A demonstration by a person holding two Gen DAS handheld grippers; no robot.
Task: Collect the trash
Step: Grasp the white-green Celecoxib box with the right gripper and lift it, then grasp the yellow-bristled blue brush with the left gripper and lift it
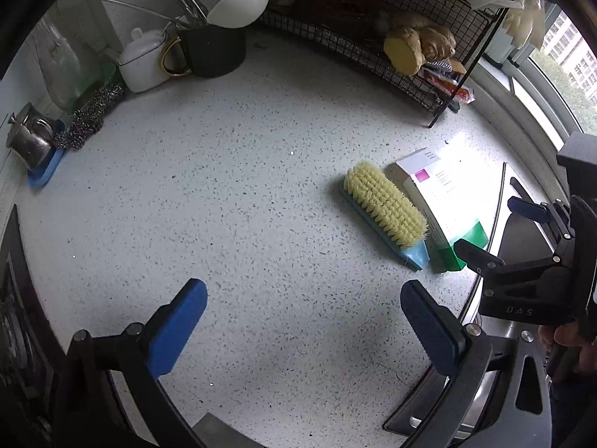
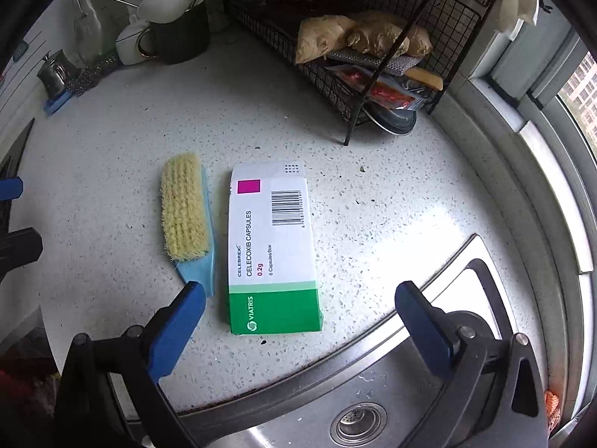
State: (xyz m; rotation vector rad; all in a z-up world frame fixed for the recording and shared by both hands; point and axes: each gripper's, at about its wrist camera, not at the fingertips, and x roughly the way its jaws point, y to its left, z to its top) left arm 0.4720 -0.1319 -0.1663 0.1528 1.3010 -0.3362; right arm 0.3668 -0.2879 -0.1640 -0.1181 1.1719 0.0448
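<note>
A: Box (image 2: pixel 274 250) flat on speckled counter (image 2: pixel 112 149), beside brush (image 2: pixel 184 205), near sink (image 2: pixel 358 422) rim. Writing?

B: Legible in right wrist view: "CELEBREX", "CELECOXIB CAPSULES", "0.2g", "6 Capsules/Box". Green band reads "VIATRIS". Magenta square and barcode on the white part.

A: Right gripper (image 2: pixel 298 317)?

B: Fingers spread wide, empty, hovering just short of the box's green end. Nothing touched.

A: Left gripper (image 1: pixel 304 321)?

B: Also spread, empty, over bare counter, well apart from box (image 1: pixel 444 201). Right tool's body shows "DAS", partly read.

A: Background?

B: Wire rack (image 2: pixel 373 18) holding ginger (image 2: pixel 358 35); dark mug (image 1: pixel 212 50) of utensils.
</note>
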